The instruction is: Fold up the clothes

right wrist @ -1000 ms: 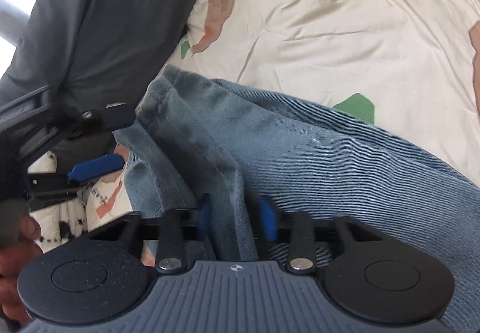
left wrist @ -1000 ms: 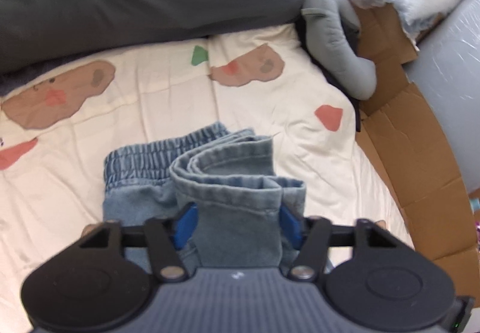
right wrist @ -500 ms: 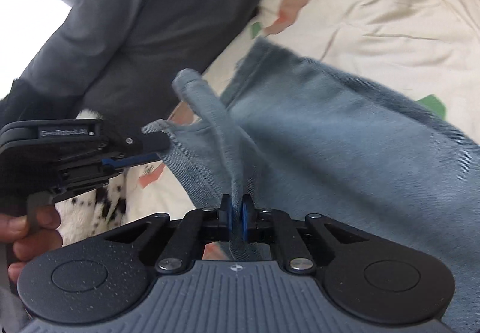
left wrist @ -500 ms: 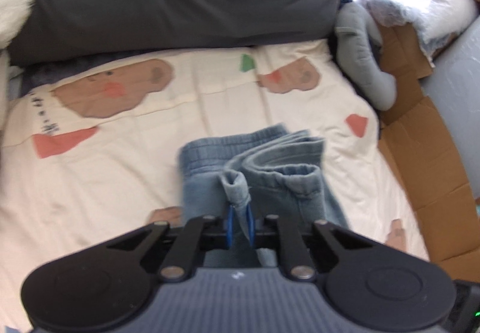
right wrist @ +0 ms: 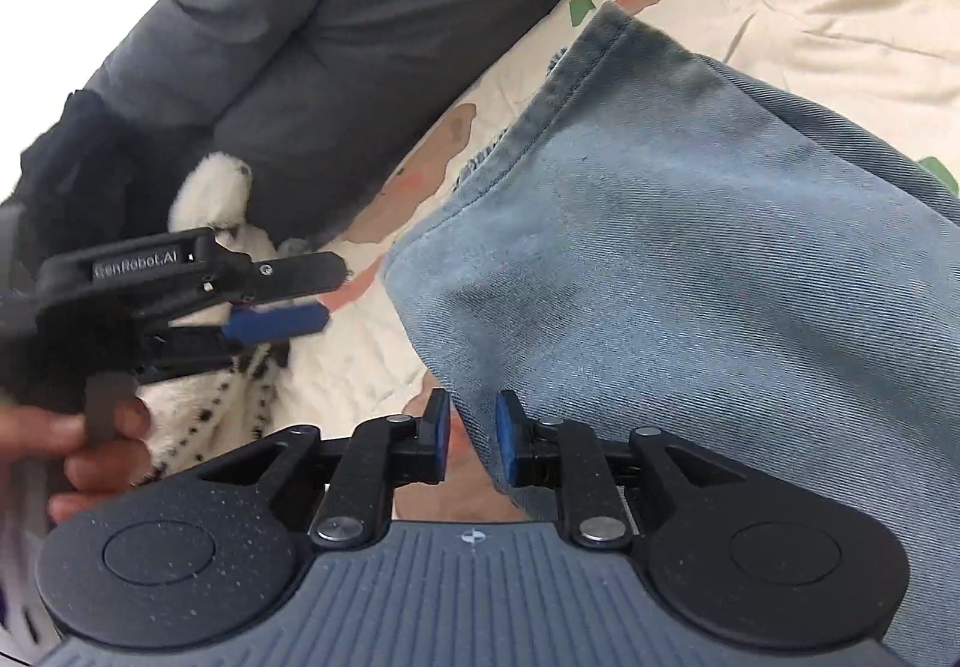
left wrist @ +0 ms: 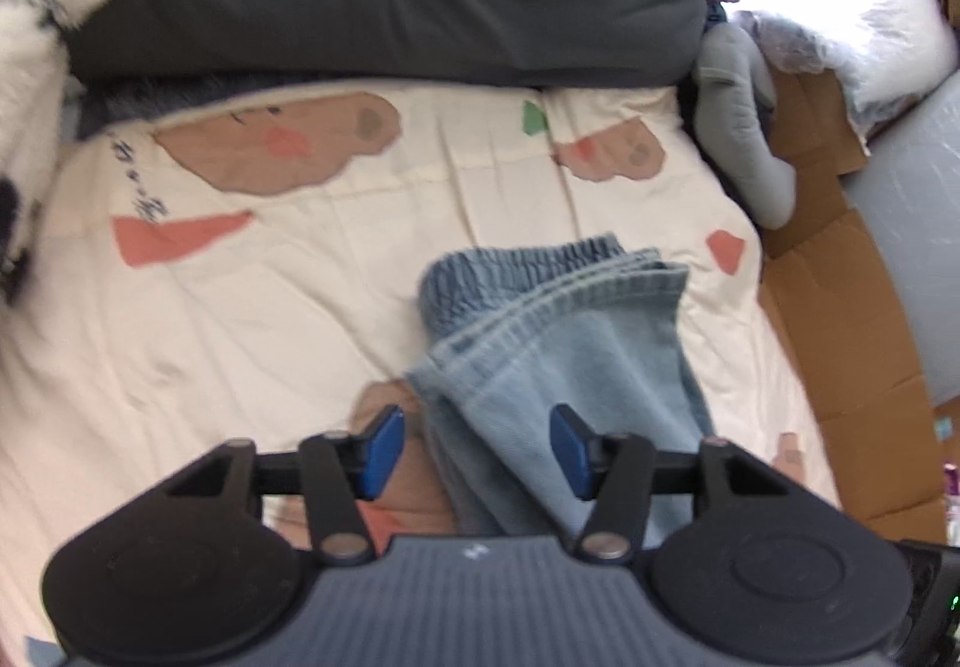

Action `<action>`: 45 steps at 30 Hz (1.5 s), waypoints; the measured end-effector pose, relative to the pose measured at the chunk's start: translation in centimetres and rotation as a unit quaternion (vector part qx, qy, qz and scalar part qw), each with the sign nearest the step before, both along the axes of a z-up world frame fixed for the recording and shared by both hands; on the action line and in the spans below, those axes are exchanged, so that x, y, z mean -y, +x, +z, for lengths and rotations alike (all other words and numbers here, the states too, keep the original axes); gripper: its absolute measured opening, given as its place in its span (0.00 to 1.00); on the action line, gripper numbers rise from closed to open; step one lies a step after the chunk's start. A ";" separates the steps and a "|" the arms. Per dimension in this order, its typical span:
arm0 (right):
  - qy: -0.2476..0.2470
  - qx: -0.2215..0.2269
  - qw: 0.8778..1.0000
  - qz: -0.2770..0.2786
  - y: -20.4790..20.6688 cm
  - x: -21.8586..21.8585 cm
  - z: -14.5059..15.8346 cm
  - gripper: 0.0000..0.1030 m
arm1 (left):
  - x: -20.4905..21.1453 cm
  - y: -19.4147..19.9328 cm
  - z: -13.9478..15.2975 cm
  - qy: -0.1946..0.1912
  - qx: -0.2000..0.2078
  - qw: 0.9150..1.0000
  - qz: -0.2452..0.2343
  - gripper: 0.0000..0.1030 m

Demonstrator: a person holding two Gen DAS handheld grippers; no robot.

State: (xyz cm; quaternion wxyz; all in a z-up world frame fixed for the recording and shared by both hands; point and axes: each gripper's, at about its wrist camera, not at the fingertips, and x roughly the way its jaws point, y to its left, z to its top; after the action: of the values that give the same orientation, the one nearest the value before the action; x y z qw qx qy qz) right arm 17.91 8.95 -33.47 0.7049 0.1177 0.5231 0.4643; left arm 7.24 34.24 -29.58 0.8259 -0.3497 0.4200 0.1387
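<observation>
Your left gripper (left wrist: 474, 448) is opening, its jaws wide and clear of the folded jeans (left wrist: 558, 343) between them. Your right gripper (right wrist: 471, 442) opens narrowly around an edge. The jeans lie lengthwise, waistband farthest, on the bedsheet (left wrist: 240, 307).

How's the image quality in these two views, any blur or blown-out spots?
Left wrist view: soft blur across the jeans and sheet; the white pillow at top right is blown out. Right wrist view: sharper, with fisheye bending and a washed-out top-left corner.
</observation>
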 end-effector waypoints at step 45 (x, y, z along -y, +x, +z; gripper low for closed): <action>-0.091 0.084 0.992 0.000 7.7 4.3 0.7 0.39 | -2.0 0.9 -7.4 -0.054 0.041 0.997 0.029 0.58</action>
State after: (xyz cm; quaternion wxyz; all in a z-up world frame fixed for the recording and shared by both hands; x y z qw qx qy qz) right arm 25.66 4.65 -32.79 0.7539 0.0134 0.5023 0.4232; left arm 8.11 36.21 -36.96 0.8178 -0.4110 0.3827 0.1256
